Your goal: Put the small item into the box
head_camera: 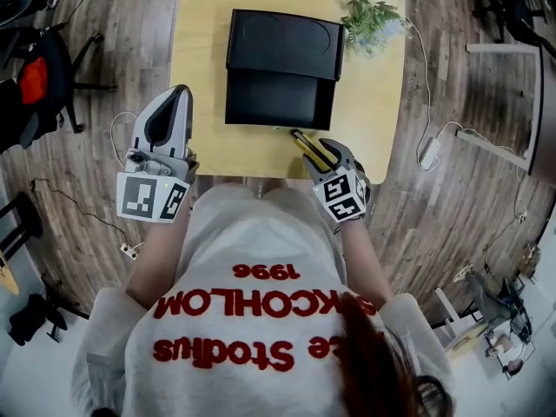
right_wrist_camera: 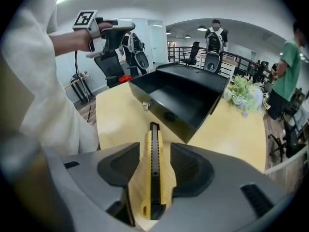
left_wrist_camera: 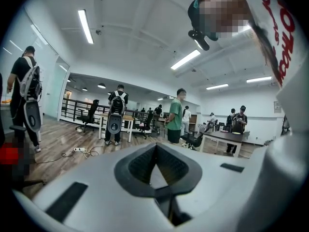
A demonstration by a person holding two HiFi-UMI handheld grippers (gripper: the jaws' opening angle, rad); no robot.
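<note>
A yellow utility knife with a black slider (right_wrist_camera: 153, 168) lies on the wooden table (head_camera: 204, 42), just in front of an open black box (head_camera: 282, 68). My right gripper (head_camera: 317, 150) sits over the knife with a jaw on each side of it. A sliver of table shows beside the knife, so the pads do not press on it. In the right gripper view the box (right_wrist_camera: 178, 98) stands open and looks empty. My left gripper (head_camera: 178, 94) is held off the table's left edge, pointing up into the room, with its jaws together and nothing between them.
A small potted plant (head_camera: 372, 20) stands at the table's far right corner, beside the box. Office chairs, cables and a power strip (head_camera: 428, 155) lie on the wood floor around the table. Several people stand in the room behind.
</note>
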